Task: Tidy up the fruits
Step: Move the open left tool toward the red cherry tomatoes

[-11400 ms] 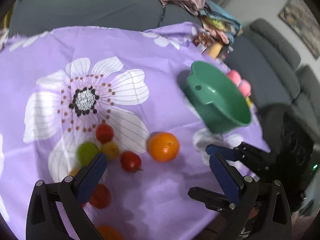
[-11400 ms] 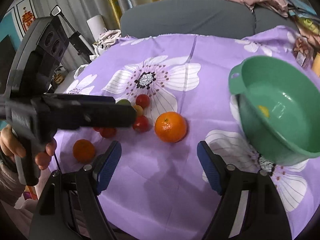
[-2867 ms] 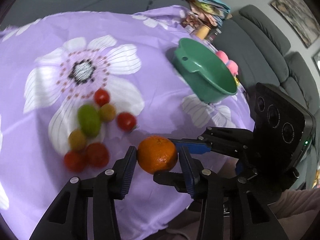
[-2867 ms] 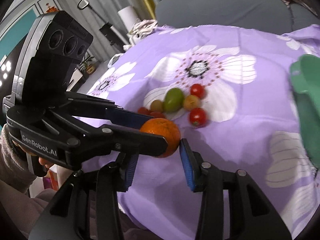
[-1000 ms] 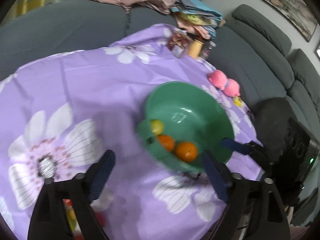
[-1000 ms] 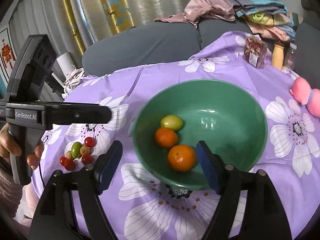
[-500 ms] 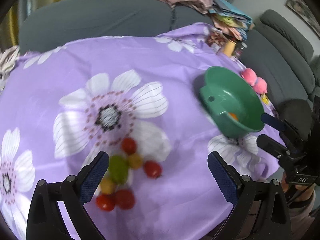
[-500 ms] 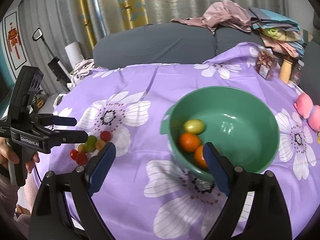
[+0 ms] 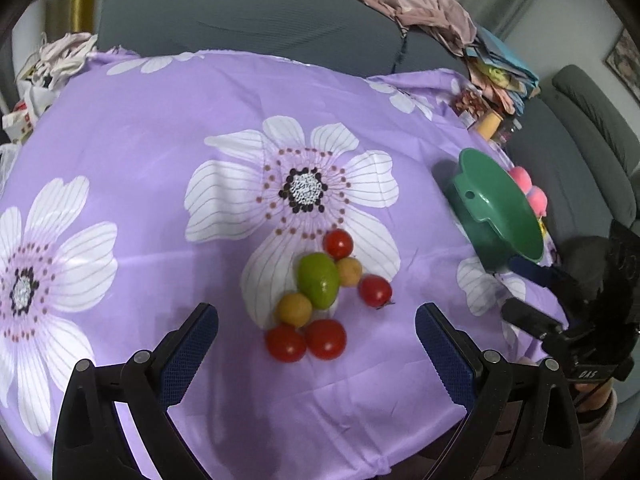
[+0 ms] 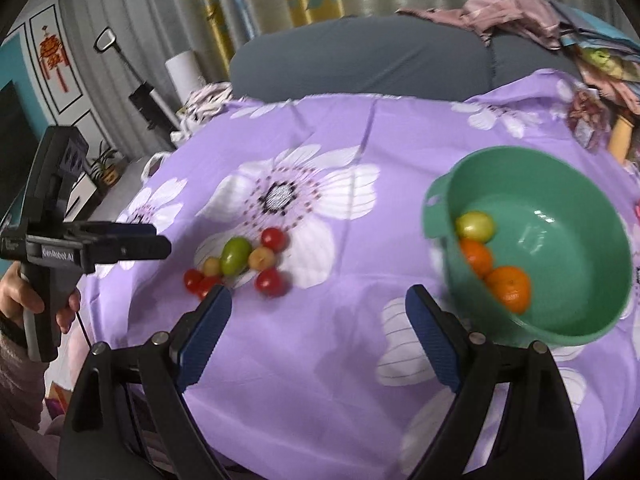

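Note:
A cluster of small fruit lies on the purple flowered cloth: a green fruit [image 9: 318, 280], several red tomatoes [image 9: 325, 339] and two yellowish fruits [image 9: 295, 309]. My left gripper [image 9: 316, 312] hangs open just above the near side of the cluster, with nothing held. The green bowl [image 10: 560, 220] stands to the right and holds a yellow-green fruit [image 10: 475, 226] and two oranges [image 10: 510, 286]. My right gripper [image 10: 318, 300] is open and empty, between the bowl and the same cluster [image 10: 236, 255]. A hand [image 10: 40, 300] holds the left gripper [image 10: 120, 244] at the far left.
A grey sofa [image 9: 248, 20] curves behind the table, with a pile of clothes [image 9: 432, 8] on it. Jars and packets [image 9: 486, 124] and a pink toy [image 9: 528, 188] sit beyond the bowl [image 9: 500, 216]. The cloth's front edge [image 9: 320, 452] hangs close below my fingers.
The left gripper has swung away from over the bowl to the fruit cluster and dropped a little. The right gripper has drifted left, so the bowl now sits at its right.

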{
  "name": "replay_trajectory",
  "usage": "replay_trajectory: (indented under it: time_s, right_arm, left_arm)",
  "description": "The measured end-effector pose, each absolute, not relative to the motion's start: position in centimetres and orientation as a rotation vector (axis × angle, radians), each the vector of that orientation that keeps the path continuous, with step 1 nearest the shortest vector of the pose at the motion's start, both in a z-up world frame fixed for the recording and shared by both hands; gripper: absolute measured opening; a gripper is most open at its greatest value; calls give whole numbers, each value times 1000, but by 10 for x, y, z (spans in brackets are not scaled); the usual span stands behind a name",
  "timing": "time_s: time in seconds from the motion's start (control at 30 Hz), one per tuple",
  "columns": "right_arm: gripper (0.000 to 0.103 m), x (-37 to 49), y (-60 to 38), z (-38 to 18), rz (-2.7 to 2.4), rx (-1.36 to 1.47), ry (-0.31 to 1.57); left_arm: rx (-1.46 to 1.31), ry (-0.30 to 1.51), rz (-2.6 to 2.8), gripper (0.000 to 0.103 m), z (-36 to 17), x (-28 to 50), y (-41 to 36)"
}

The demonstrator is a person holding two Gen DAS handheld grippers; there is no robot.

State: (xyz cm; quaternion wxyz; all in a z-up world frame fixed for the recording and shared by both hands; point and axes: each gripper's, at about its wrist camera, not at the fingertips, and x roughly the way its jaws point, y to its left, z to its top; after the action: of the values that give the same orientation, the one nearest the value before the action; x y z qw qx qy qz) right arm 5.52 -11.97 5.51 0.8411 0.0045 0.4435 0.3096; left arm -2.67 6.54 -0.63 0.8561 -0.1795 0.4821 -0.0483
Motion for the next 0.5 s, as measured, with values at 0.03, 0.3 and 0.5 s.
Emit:
replay_trajectory:
  time_s: [0.03,0.3,0.5]
  right_arm:
    - [89,54,-115,53,667,5,945]
    - [89,45,-89,40,747,-5,1010]
    - [89,41,-73,28,792,-21,1056]
  left_arm:
    - [-381,1013,-111,99,-8,-29,66]
    - [-192,1016,-132,99,-13,-39,50]
    - [-85,1045,-173,98,-23,-43,40]
